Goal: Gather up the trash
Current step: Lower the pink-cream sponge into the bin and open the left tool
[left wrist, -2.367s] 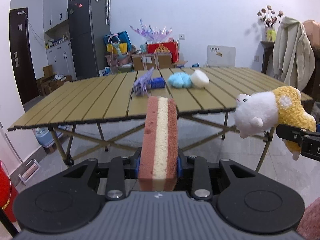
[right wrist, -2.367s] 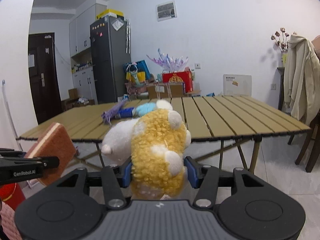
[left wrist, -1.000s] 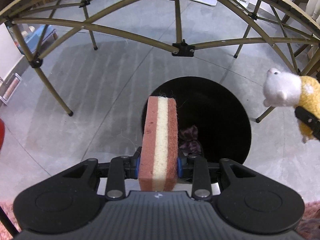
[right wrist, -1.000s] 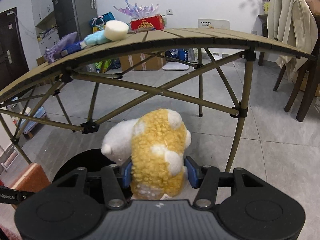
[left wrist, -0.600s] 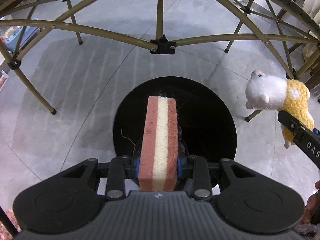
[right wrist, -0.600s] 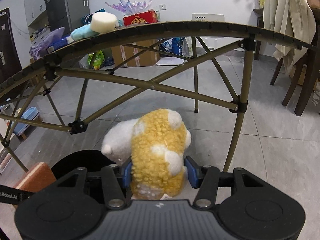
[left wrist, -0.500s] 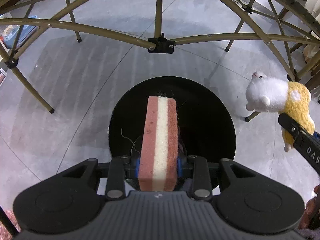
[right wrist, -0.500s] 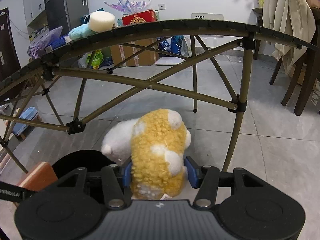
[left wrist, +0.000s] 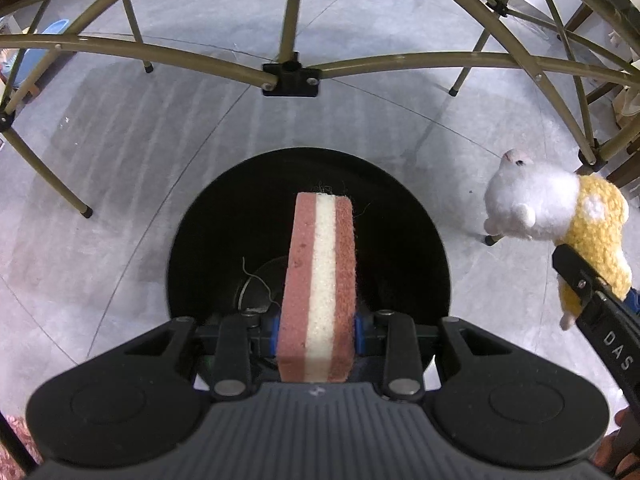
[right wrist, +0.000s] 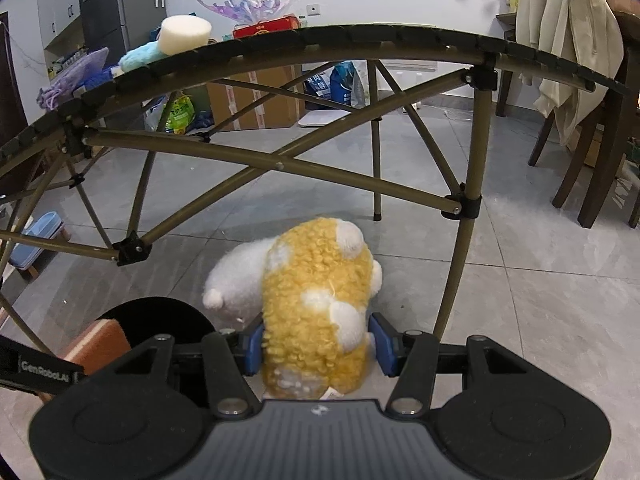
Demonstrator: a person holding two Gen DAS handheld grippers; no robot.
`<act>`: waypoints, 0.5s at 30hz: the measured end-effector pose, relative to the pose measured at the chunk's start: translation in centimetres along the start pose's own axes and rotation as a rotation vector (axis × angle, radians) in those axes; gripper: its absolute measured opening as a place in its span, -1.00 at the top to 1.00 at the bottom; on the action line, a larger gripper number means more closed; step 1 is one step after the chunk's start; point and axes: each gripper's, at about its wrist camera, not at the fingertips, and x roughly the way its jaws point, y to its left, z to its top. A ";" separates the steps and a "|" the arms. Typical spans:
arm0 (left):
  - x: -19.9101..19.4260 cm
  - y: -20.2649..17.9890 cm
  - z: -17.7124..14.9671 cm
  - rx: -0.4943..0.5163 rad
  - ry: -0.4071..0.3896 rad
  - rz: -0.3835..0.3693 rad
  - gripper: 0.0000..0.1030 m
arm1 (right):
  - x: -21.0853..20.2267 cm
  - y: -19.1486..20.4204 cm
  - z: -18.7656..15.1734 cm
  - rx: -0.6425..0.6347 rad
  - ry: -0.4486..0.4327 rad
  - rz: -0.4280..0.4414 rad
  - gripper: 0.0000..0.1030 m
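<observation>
Over the round black plastic waste bin (left wrist: pixel 308 236), on the floor by the folding table: left gripper (left wrist: pixel 316 330), jaws clamped narrow on a pink-and-cream layered rectangular sponge (left wrist: pixel 318 284), held end-up above the bin's mouth.

Beside the bin, off its rim: right gripper (right wrist: pixel 316 340), jaws part-closed on a yellow-and-white curly plush toy animal (right wrist: pixel 316 304), white head toward the bin.

Handling note, step in hand (drop of sponge): judged ready. Keep the sponge over the middle of the opening, clear of the wall, then part the jaws fully so the soft foam falls free rather than clinging to a pad. Toy to follow only once carried over the opening.

Surface: grey tiled floor (right wrist: pixel 540 280), bare near the bin.

Room: olive slatted folding table (right wrist: pixel 360 34) on crossed tube legs, bearing a white foam cylinder (right wrist: pixel 185 34), a light-blue fluffy item (right wrist: pixel 140 58) and a purple cloth-like item (right wrist: pixel 72 76); dark refrigerator (right wrist: pixel 120 4); cardboard boxes; cream coat (right wrist: pixel 568 40) over a dark wooden chair.
</observation>
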 end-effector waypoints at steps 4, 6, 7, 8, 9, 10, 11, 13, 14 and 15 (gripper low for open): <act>0.5 -1.0 0.1 0.003 0.001 0.005 0.40 | 0.1 -0.2 -0.1 -0.001 0.001 -0.007 -0.01; 0.9 -1.3 0.1 0.006 0.008 0.008 0.40 | 0.2 -0.4 -0.2 -0.001 0.004 -0.012 -0.01; 1.1 -1.4 0.1 0.007 0.012 0.010 0.40 | 0.2 -0.5 -0.3 0.000 0.004 -0.015 -0.01; 1.3 -1.4 0.1 0.008 0.015 0.015 0.40 | 0.2 -0.5 -0.3 0.002 0.005 -0.017 -0.01; 1.5 -1.4 0.0 0.007 0.017 0.022 0.40 | 0.3 -0.6 -0.3 0.004 0.006 -0.018 -0.01; 1.7 -1.3 0.1 0.002 0.022 0.030 0.40 | 0.3 -0.7 -0.4 0.006 0.007 -0.019 -0.01; 1.9 -1.1 0.1 -0.002 0.026 0.034 0.40 | 0.3 -0.8 -0.4 0.007 0.008 -0.020 -0.01; 2.2 -0.9 0.1 -0.009 0.033 0.043 0.40 | 0.3 -0.8 -0.5 0.006 0.008 -0.019 -0.01; 2.4 -0.9 0.0 -0.011 0.035 0.047 0.40 | 0.3 -0.9 -0.5 0.005 0.009 -0.019 -0.01; 2.6 -0.8 0.0 -0.013 0.039 0.052 0.40 | 0.4 -0.9 -0.5 0.005 0.010 -0.018 -0.01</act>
